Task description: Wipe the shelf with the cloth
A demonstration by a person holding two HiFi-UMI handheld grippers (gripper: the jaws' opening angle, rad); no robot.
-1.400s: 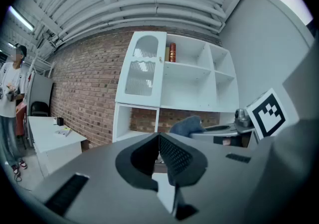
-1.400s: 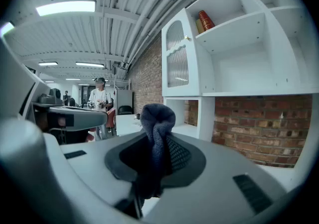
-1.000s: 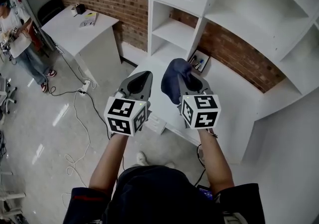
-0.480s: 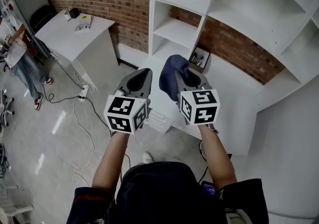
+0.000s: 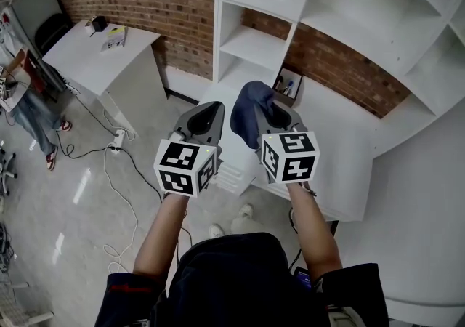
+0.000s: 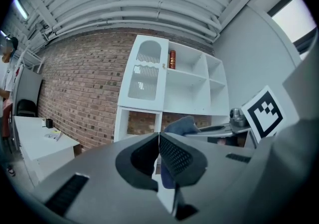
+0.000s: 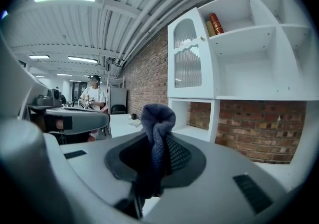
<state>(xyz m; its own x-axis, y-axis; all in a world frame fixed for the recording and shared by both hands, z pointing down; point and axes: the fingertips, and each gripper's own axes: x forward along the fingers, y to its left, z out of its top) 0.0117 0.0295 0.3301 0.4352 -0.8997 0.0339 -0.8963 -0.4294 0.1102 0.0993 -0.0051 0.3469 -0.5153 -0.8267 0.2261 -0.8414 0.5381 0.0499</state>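
While forearms (image 5: 163, 235) reach forward, right tongs (image 7: 157, 144) clamped on cloth (image 7: 158, 114), left tongs (image 6: 159, 142) together.

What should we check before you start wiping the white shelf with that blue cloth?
1. Cloth held tight: ok. The right gripper is shut on it.
2. Left gripper free to help: ok. It is shut with nothing in it.
3. Cloth touching the shelf: not ok. The cloth is up in the air, in front of the shelf.
4. Low open shelf free of things: ok. It looks bare.
5. Top shelf free of things: not ok. A red container stands there.
6. Where the dust is: cannot tell.
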